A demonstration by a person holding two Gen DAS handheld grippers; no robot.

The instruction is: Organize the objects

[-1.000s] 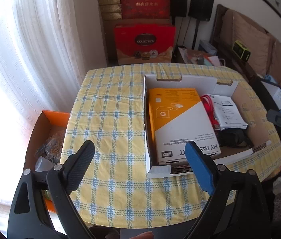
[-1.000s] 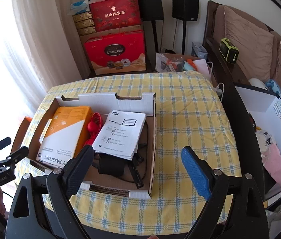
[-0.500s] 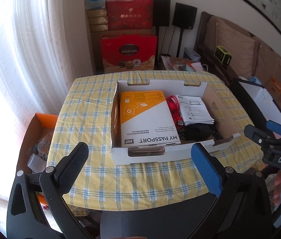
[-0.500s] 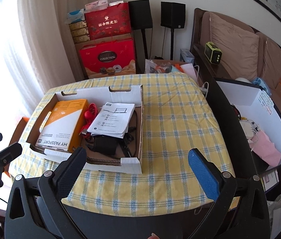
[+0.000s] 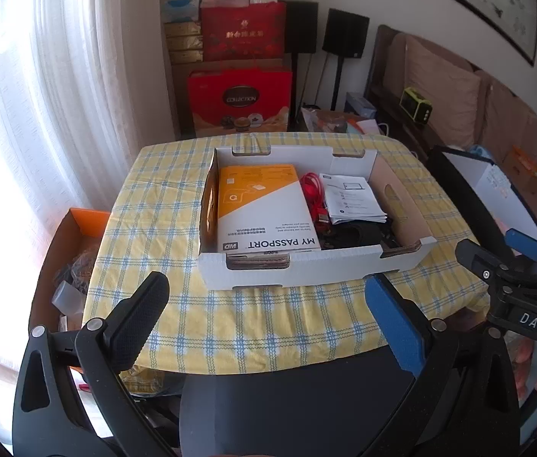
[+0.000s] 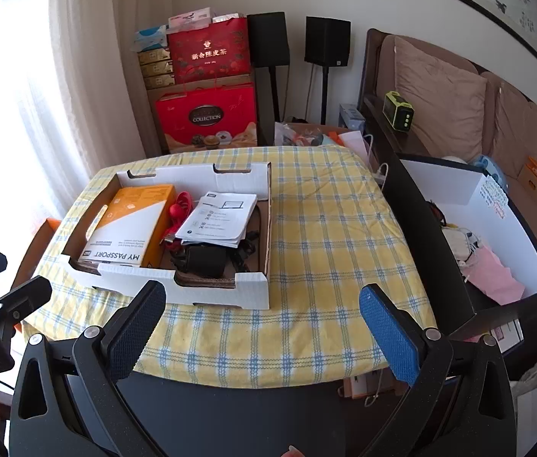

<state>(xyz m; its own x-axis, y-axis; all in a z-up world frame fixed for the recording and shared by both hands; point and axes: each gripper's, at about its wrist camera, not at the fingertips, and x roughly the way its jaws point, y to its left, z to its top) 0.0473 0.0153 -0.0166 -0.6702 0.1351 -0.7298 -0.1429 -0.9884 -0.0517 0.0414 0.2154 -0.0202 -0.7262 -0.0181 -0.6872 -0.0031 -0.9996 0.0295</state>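
Clearly sitting mid-frame on the checked counter (image 5: 177, 316): a shallow cardboard tray (image 5: 306, 272) holding an orange-and-white box (image 5: 264, 209), a red cable (image 5: 312, 198), a leaflet (image 5: 352, 198) and a black pouch (image 6: 205, 261). Probably handling as light, stiff card, best pinched at the near wall by its handle cutouts; leaflet flimsy, cable floppy. Hovering short of the near counter edge, both the left gripper (image 5: 266, 314) and the right gripper (image 6: 262, 321), jaws spread fully wide and holding nothing. Leaving open cloth right of the tray; dropping away at the rounded lower edge.
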